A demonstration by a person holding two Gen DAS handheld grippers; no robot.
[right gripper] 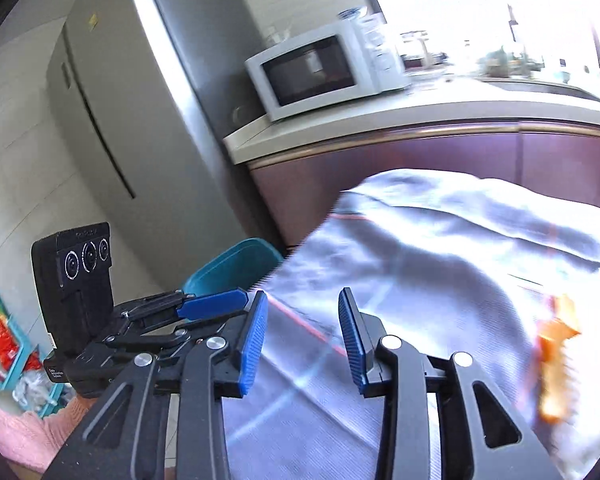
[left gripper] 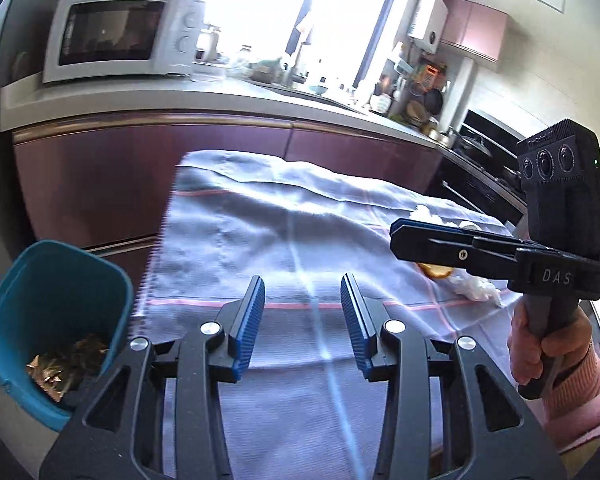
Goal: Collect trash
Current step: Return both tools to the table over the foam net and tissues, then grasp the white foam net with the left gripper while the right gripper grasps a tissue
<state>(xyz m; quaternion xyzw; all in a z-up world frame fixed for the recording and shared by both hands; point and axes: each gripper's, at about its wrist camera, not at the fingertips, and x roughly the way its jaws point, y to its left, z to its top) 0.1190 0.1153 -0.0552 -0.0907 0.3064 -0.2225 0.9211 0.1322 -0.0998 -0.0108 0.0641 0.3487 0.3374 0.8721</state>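
My left gripper hovers open over the pale checked cloth on the table, nothing between its blue pads. A teal bin stands below the table's left edge, with brown scraps at its bottom. My right gripper is open and empty too; in the left wrist view it reaches in from the right, held by a hand. Beyond it lie a crumpled white tissue, another white wad and an orange scrap. An orange wrapper lies at the right in the right wrist view.
Behind the table runs a counter with maroon cabinet fronts and a white microwave. A grey fridge stands to the left. A stove sits at the far right. The bin is beside the table's corner.
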